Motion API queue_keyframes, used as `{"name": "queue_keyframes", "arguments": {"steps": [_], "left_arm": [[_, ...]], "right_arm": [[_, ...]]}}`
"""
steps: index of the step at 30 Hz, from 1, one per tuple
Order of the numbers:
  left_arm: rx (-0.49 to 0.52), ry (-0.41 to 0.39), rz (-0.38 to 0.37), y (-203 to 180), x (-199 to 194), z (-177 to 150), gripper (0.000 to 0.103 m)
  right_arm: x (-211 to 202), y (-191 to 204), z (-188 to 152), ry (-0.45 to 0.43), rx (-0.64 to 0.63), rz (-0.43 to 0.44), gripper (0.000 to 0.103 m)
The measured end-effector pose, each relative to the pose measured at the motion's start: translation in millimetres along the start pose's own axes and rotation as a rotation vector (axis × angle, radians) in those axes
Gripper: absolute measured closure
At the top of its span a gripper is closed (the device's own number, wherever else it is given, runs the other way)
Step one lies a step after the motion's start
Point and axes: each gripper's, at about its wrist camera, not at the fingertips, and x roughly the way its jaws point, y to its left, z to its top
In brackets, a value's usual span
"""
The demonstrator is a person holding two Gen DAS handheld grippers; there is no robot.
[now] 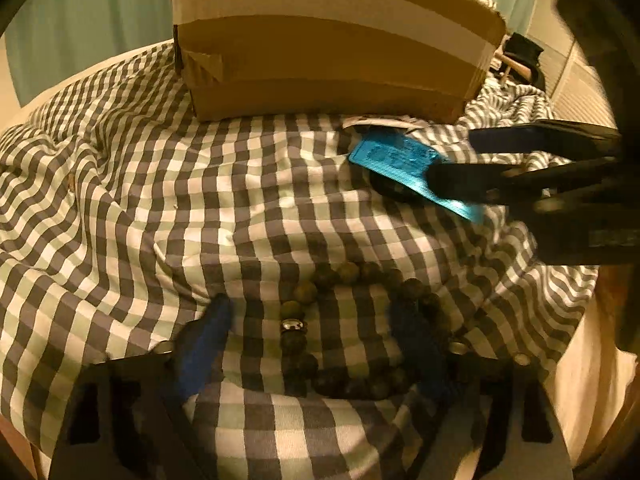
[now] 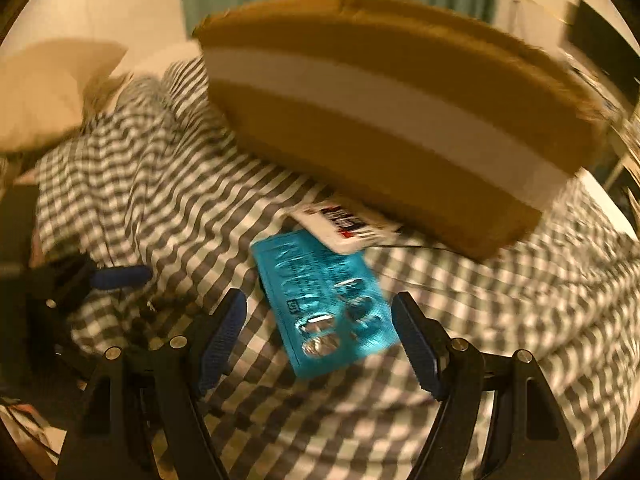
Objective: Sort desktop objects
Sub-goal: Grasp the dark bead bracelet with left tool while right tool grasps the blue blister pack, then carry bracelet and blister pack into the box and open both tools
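A dark beaded bracelet [image 1: 340, 332] lies on the checked cloth [image 1: 160, 200] between the open fingers of my left gripper [image 1: 316, 340], whose right finger covers part of it. A blue blister pack [image 2: 324, 304] lies flat between the open fingers of my right gripper [image 2: 320, 332]; in the left wrist view the pack [image 1: 400, 160] sits at the right with my right gripper [image 1: 472, 160] over its near end. A white printed card [image 2: 344, 224] overlaps the pack's far end. A cardboard box [image 1: 328, 48] with white tape stands behind; it also shows in the right wrist view [image 2: 400, 128].
The cloth is wrinkled and bunched, more so at the far right [image 1: 516, 104]. A pale cushion [image 2: 52, 92] lies at the far left. My left gripper [image 2: 96, 280] shows at the left of the right wrist view.
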Motion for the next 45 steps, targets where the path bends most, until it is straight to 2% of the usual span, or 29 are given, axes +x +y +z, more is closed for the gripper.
{"name": "queue_keyframes", "arguments": {"steps": [1, 4, 6, 8, 13, 14, 15, 18, 22, 23, 24, 27, 37, 45], "left_arm": [[-0.004, -0.002, -0.01, 1, -1, 0, 0.035], [-0.018, -0.004, -0.027, 11, 3, 7, 0.055], [-0.036, -0.007, -0.049, 16, 4, 10, 0.074], [-0.05, -0.013, -0.08, 20, 2, 10, 0.078], [-0.031, 0.001, -0.099, 17, 3, 9, 0.078], [-0.024, 0.004, -0.097, 16, 3, 9, 0.078], [-0.02, 0.007, -0.097, 16, 4, 8, 0.078], [-0.017, 0.002, -0.105, 9, 6, 4, 0.078], [-0.006, -0.012, -0.112, 9, 7, 3, 0.078], [-0.006, -0.017, -0.113, 9, 8, 2, 0.08], [-0.007, -0.024, -0.107, 10, 6, 1, 0.086], [-0.017, -0.039, -0.096, 14, -1, -3, 0.09], [0.045, -0.194, -0.045, -1, -39, 0, 0.091], [0.018, -0.289, -0.041, -1, -65, 18, 0.091]], "right_arm": [[3, -1, 1, -0.003, -0.004, -0.003, 0.027], [11, -5, 3, -0.012, -0.001, -0.018, 0.021], [17, -9, 3, 0.003, 0.012, -0.007, 0.02], [23, -11, 1, 0.022, 0.034, 0.02, 0.02], [28, -5, -6, 0.04, 0.013, 0.02, 0.02], [27, -6, -6, 0.037, 0.025, 0.029, 0.021], [25, -9, -6, 0.033, 0.047, 0.038, 0.03], [17, -16, -10, 0.03, 0.114, 0.078, 0.032], [6, -13, -18, 0.038, 0.136, 0.081, 0.032], [3, -12, -19, 0.043, 0.139, 0.08, 0.032], [-1, -10, -21, 0.049, 0.142, 0.08, 0.033], [-14, -7, -22, 0.043, 0.132, 0.057, 0.033], [-50, -6, -16, -0.057, 0.133, 0.043, 0.033], [-75, -24, -10, -0.14, 0.205, 0.042, 0.033]]}}
